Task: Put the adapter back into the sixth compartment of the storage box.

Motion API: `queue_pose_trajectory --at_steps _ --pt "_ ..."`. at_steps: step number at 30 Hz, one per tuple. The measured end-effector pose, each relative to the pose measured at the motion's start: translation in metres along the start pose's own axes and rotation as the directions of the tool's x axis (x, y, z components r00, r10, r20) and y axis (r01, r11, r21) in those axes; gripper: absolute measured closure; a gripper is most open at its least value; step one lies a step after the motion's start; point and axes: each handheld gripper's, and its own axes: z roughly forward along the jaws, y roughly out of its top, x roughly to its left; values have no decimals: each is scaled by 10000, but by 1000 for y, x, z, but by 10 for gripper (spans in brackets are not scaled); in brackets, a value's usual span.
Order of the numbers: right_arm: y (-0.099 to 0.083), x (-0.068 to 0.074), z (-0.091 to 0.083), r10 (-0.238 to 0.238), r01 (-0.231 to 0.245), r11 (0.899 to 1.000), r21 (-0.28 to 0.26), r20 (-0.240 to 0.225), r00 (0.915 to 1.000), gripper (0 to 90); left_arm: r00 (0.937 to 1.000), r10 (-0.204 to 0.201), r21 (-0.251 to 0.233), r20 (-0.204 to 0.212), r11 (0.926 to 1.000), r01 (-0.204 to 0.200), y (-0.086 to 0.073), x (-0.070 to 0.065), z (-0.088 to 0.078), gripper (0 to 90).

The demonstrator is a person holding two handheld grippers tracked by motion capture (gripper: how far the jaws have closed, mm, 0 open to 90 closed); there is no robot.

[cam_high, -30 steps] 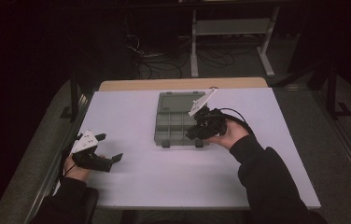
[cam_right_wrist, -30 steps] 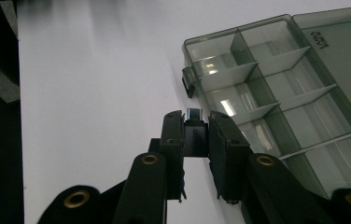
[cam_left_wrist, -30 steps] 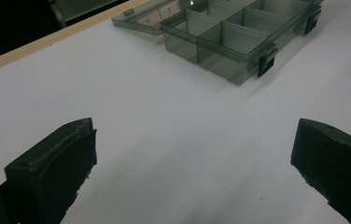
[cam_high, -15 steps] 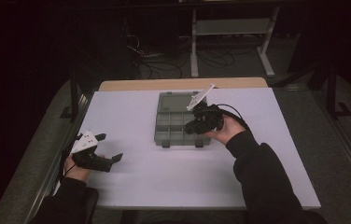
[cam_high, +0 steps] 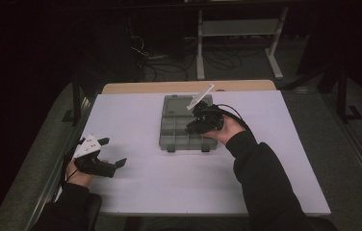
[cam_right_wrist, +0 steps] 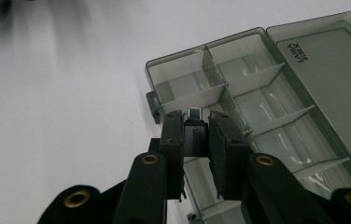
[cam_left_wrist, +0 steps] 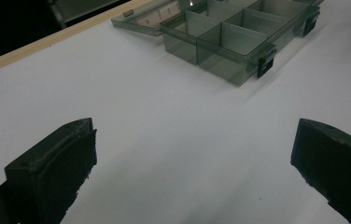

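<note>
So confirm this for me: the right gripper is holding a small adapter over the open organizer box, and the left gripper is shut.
One thing is wrong: the left gripper is open, its jaws wide apart over the bare table in the left gripper view. The right gripper does hold the small adapter over the open organizer box.

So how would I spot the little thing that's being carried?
Start at the white table and find the smoky grey organizer box lying open. Above its compartments, the right hand-held gripper pinches a small dark adapter, the one with a metal plug tip.
</note>
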Motion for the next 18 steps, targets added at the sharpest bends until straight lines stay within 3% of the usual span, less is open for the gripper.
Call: queue_pose_trajectory --at_steps 9,18 --pt "1 -9 12 300 -300 9995 -26 153 9994 750 10000 -4 -10 10 10000 4 0 0 0 0" --pt "0 -11 25 113 -117 9998 152 231 9997 750 10000 9 -14 20 10000 -9 0 0 0 0"
